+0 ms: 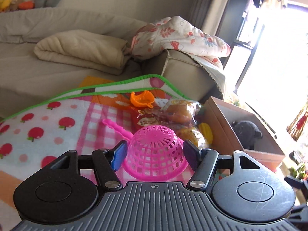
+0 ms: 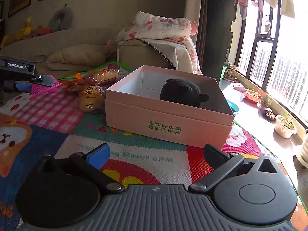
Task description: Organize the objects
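Note:
A pink plastic strainer (image 1: pixel 155 150) lies upside down on the play mat, its handle pointing back left. My left gripper (image 1: pixel 155 153) is open with one finger on each side of the strainer bowl, close to it. The strainer also shows in the right wrist view (image 2: pixel 41 90), with the left gripper (image 2: pixel 28 77) at it. A pink cardboard box (image 2: pixel 169 127) holds a black plush toy (image 2: pixel 181 94). My right gripper (image 2: pixel 159 154) is open and empty, low over the mat in front of the box.
Packaged breads (image 1: pixel 173 115) (image 2: pixel 92 96), an orange toy piece (image 1: pixel 142 99) and a yellow toy (image 1: pixel 207 131) lie between strainer and box (image 1: pixel 227 132). A beige sofa (image 1: pixel 182 67) with blankets stands behind. Plant pots (image 2: pixel 284 125) line the window sill at right.

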The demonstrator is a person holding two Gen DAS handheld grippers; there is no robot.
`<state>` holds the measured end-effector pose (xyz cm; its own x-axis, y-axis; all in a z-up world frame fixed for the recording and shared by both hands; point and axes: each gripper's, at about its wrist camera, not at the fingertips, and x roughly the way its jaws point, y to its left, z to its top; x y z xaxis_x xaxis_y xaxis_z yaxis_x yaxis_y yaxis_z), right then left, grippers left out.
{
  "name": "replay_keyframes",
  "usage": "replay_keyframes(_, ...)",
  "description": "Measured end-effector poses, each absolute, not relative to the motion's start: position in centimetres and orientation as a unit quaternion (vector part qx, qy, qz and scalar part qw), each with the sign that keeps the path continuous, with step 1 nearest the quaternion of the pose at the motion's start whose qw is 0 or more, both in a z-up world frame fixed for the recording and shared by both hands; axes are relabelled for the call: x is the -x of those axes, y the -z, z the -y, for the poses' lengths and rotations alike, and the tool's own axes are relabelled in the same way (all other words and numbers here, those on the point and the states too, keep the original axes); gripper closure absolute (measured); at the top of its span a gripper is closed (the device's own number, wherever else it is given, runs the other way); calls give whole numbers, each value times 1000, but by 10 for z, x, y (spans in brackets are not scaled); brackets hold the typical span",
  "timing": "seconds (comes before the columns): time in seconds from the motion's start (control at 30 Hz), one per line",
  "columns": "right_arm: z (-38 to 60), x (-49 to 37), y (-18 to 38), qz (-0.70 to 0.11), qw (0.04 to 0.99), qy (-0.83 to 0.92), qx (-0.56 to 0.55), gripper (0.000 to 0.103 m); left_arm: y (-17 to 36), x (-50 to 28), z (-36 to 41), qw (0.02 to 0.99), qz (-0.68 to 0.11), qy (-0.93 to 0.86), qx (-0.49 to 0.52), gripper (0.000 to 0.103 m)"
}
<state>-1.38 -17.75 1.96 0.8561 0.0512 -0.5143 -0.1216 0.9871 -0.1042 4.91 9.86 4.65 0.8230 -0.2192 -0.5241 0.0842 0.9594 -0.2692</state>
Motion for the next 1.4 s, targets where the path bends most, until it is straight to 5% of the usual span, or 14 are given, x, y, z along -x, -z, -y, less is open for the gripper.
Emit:
replay_keyframes(0.37,81,-102,-93,-307,941,-133,50,0,-28,11,-117,939,-314,127,49,35)
replay_keyframes(0.77,2,-245,-38,-395,909,-12,130,0,-21,33,-135,939,-308,130,78,35)
replay_keyframes(0.8,3,-247,-35,-400,907,-8,128,7,-20,35,-136,939,-308,131,78,35)
replay_keyframes(0.87,6,-245,-34,-405,907,-16,117,18,-20,39,-137,940,-306,133,77,35)
replay_keyframes(0.97,8,-226,-45,-397,907,-49,133,48,-20,40,-136,939,-306,135,80,35)
replay_keyframes(1.4,76,-31,-82,-366,901,-193,130,48,-28,53,-108,934,-313,161,58,35)
